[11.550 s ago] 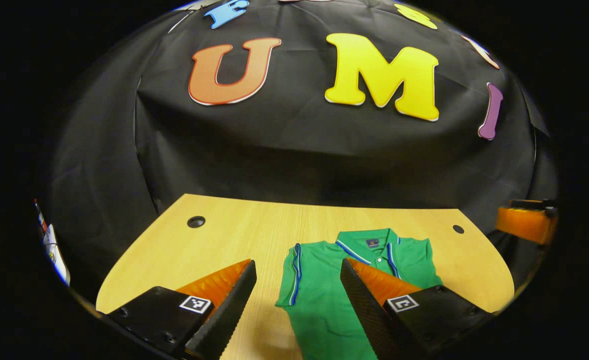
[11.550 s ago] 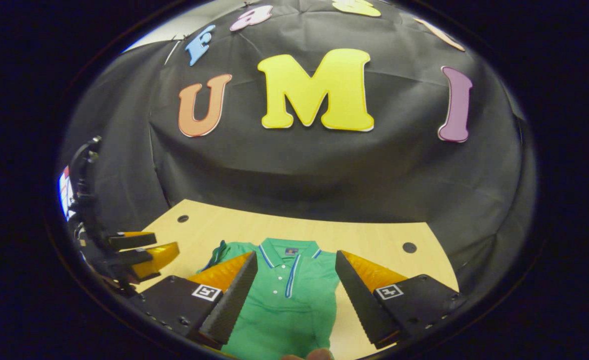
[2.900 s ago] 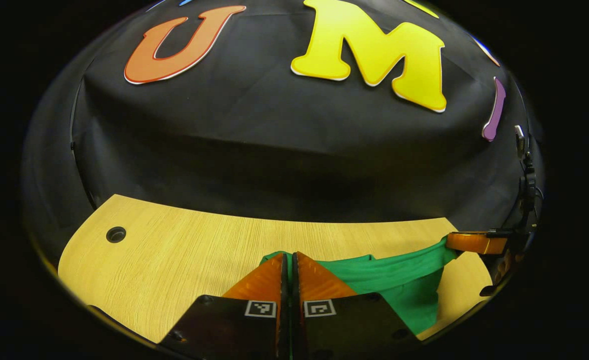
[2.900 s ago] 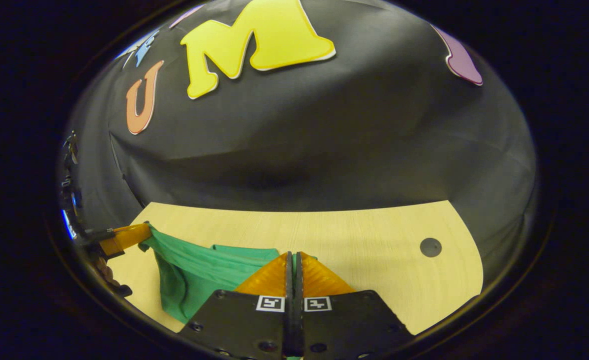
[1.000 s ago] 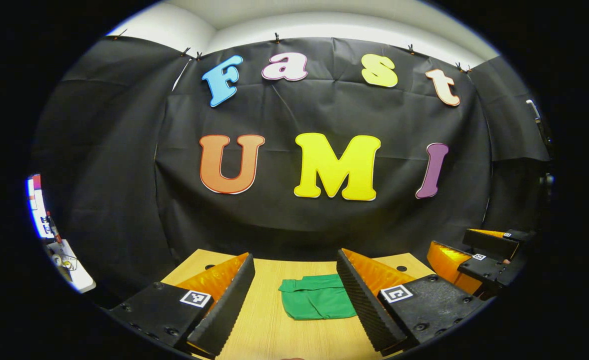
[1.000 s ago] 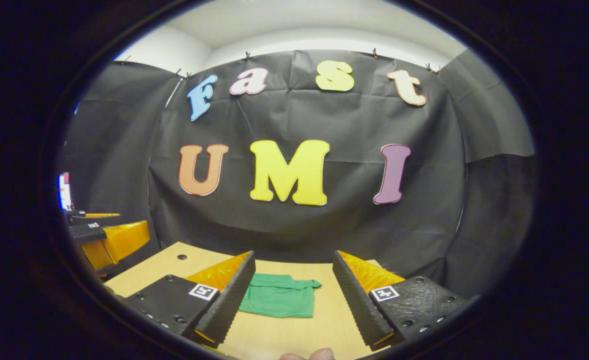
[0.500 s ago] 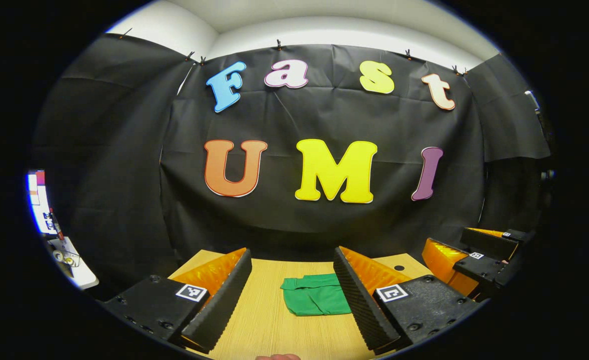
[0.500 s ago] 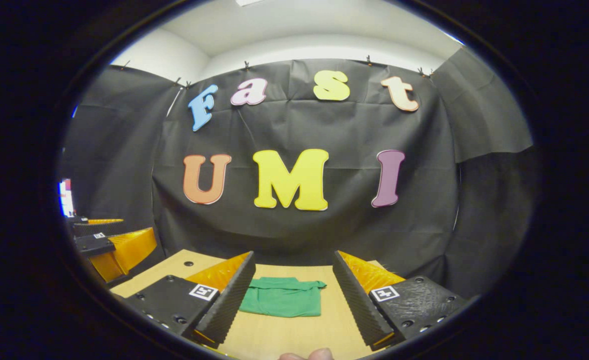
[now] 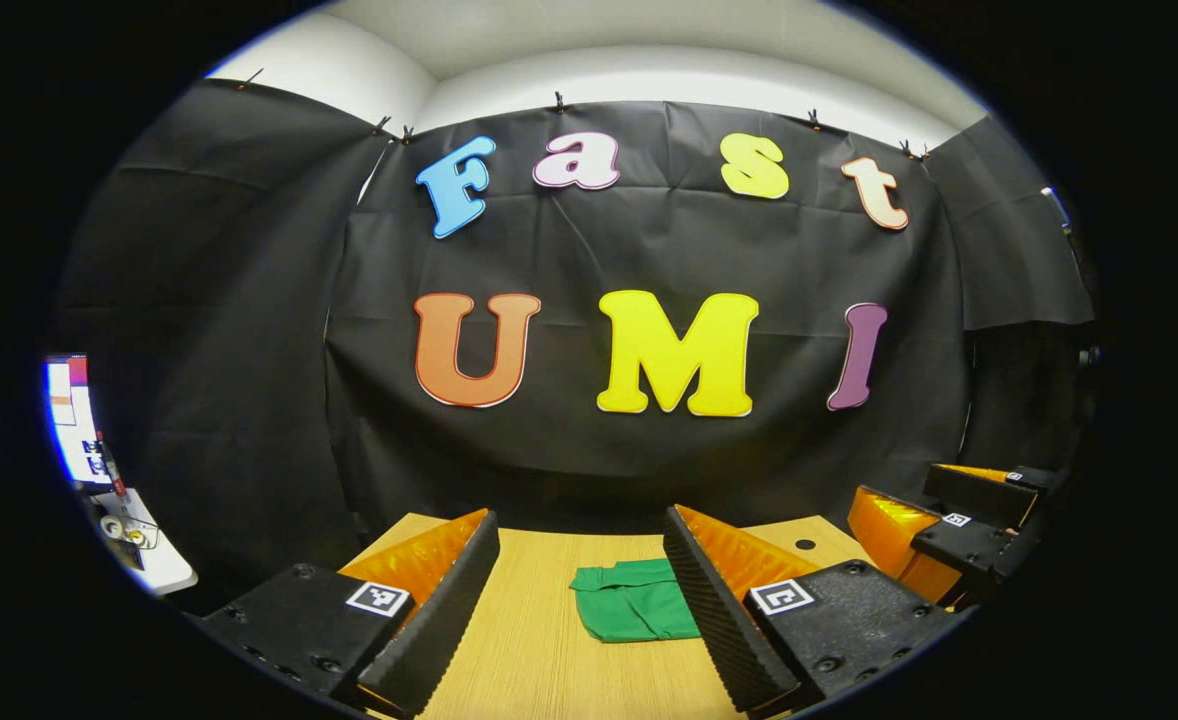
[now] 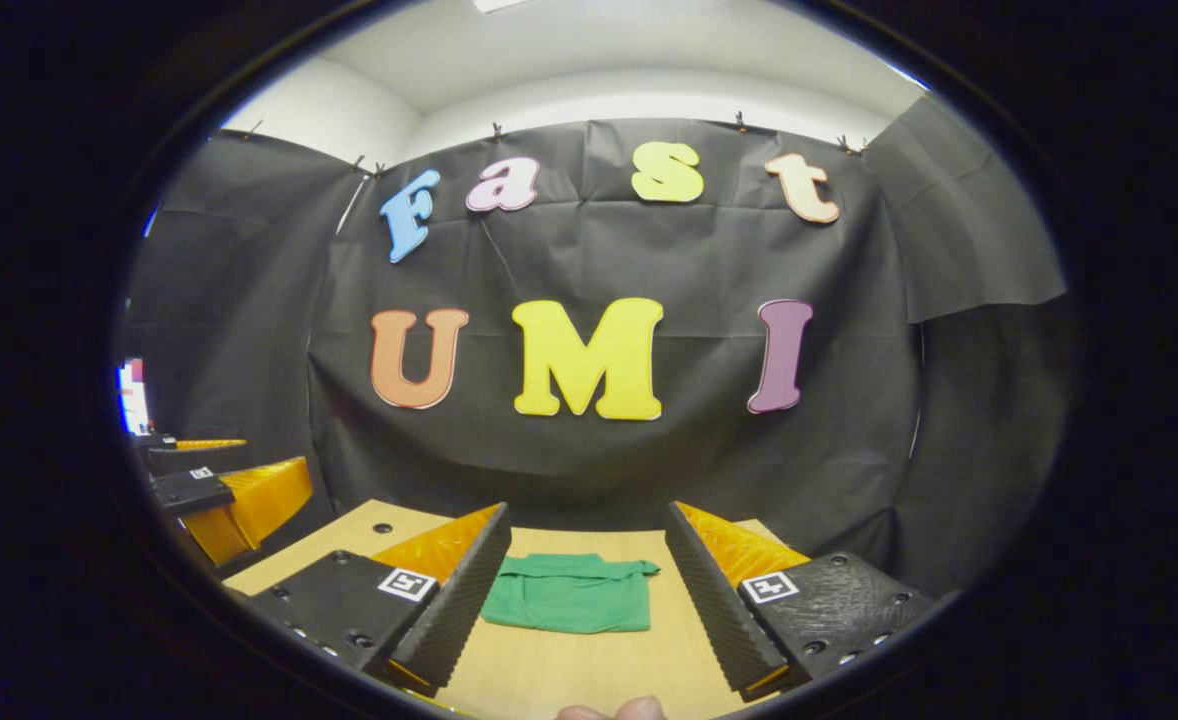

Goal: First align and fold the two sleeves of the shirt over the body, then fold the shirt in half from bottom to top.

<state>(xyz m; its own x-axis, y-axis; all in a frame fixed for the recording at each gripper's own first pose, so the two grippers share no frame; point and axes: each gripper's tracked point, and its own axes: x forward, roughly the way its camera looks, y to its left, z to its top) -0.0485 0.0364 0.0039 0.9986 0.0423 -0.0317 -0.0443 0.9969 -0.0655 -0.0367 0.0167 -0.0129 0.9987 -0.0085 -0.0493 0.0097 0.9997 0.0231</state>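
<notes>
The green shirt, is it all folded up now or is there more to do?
It looks finished. The green shirt lies on the wooden table as a small flat bundle, no sleeves sticking out. The left gripper and right gripper are held back from it, jaws wide apart and holding nothing. Nothing seems left.

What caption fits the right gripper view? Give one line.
Folded green shirt lies on the wooden table, framed by the open right hand-held gripper.

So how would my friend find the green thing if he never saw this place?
Look for the light wooden table in front of the black cloth wall. Lying flat on it, toward the far edge, is the folded shirt, a small neat green bundle. It is the one soft green thing on the tabletop, seen between the open fingers of the right gripper.
</notes>
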